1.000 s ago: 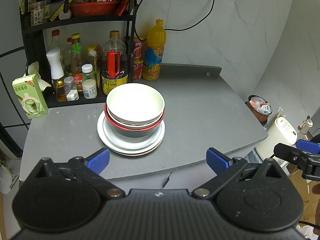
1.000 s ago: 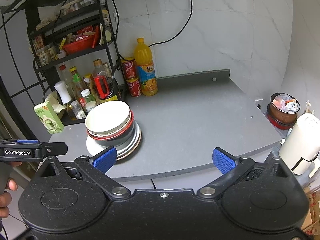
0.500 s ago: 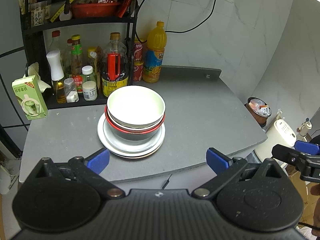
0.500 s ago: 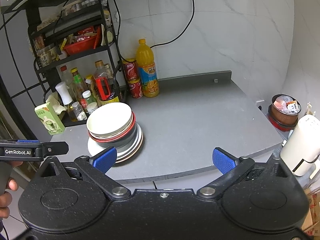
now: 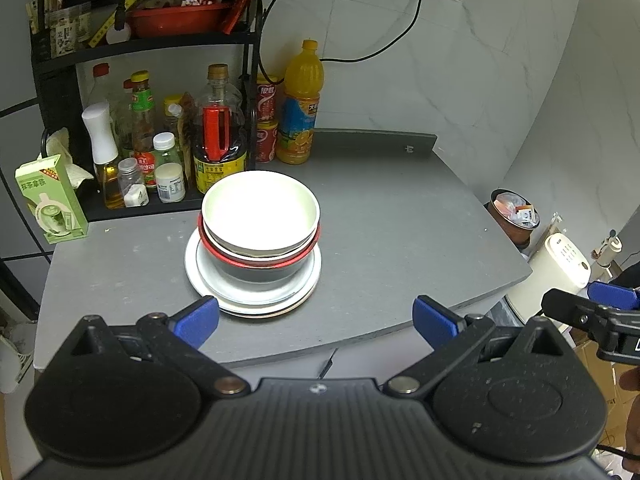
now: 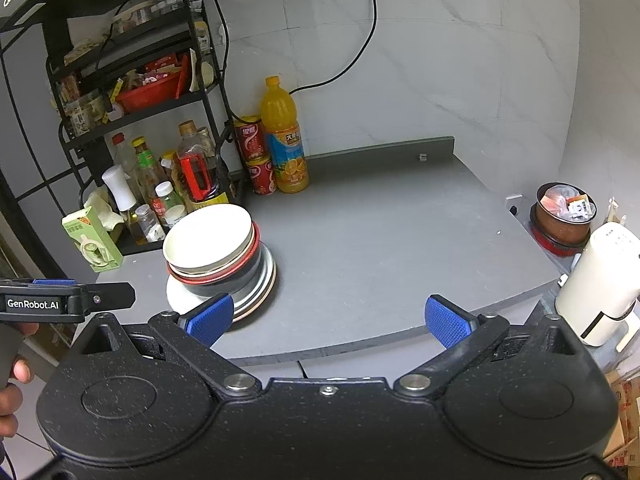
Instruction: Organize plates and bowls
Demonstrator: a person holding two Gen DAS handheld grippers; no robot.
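I hold two black handheld grippers with blue padded fingertips, one in each hand, both hanging short of the near edge of a grey countertop (image 5: 400,216).

My left gripper (image 5: 316,320) has its fingers spread wide and holds nothing. Straight ahead of it, and a little toward its left fingertip (image 5: 196,320), stands the task's stack of dishes. From the top down: a cream-white ceramic bowl (image 5: 260,210) sits inside a second pale bowl, which sits inside a black bowl with a red rim (image 5: 256,268), and all of this rests on a low pile of white plates (image 5: 200,276) lying flat on the counter. The near rim of the plates appears just beyond my left fingertip, but I cannot tell whether they touch; the fingers look to be nearer me and apart from it.

My right gripper (image 6: 328,318) is also spread wide and empty. From its camera the same stack lies well off to the left, past its left fingertip (image 6: 210,318), with only bare counter directly between its fingers.

I judge the left gripper the nearer and better aligned: the stack is round, with no long axis, so a straight forward reach over the rim of the top bowl would serve.

Beyond the stack, well apart from my fingers, a black wire rack of sauce bottles (image 5: 140,140) and a tall orange juice bottle (image 5: 300,108) stand against the wall.
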